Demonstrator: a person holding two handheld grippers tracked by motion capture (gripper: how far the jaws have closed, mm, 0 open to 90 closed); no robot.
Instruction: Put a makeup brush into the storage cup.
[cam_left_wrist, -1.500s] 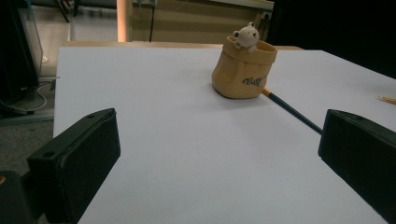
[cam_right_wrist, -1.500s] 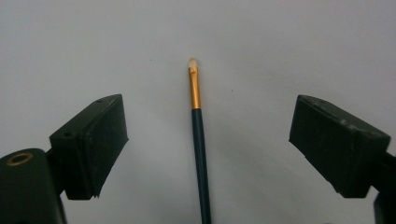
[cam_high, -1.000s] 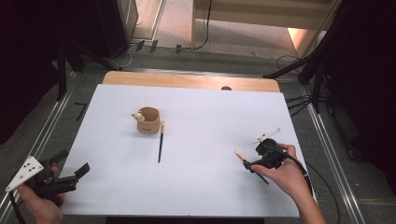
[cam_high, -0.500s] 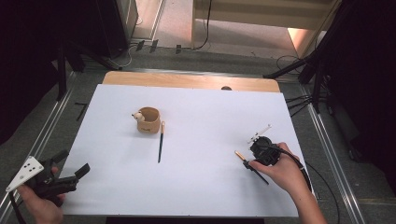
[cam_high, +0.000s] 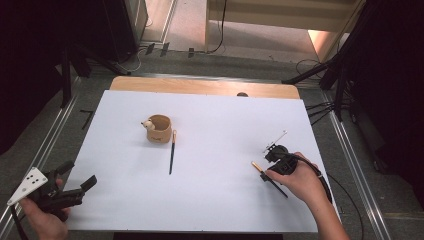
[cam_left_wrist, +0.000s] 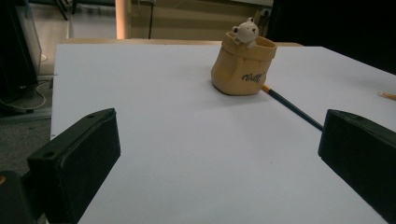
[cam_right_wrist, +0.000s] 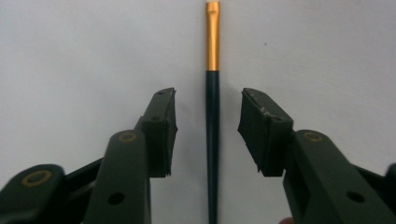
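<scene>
White-covered desk (cam_high: 210, 200): right gripper (cam_right_wrist: 208, 128), jaws parted, is straddling a paintbrush (cam_right_wrist: 212, 116) for pickup; left gripper (cam_left_wrist: 219, 154) is idling wide open, empty, facing the bear pen holder (cam_left_wrist: 243, 65).

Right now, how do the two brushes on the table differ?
The brush by the right gripper lies between the open jaws of the right gripper, untouched; the brush beside the pouch lies alone next to the yellow pouch. The first lies diagonally in the high view, the second nearly straight away from the person. Both have dark handles with gold ferrules and lie flat.
</scene>
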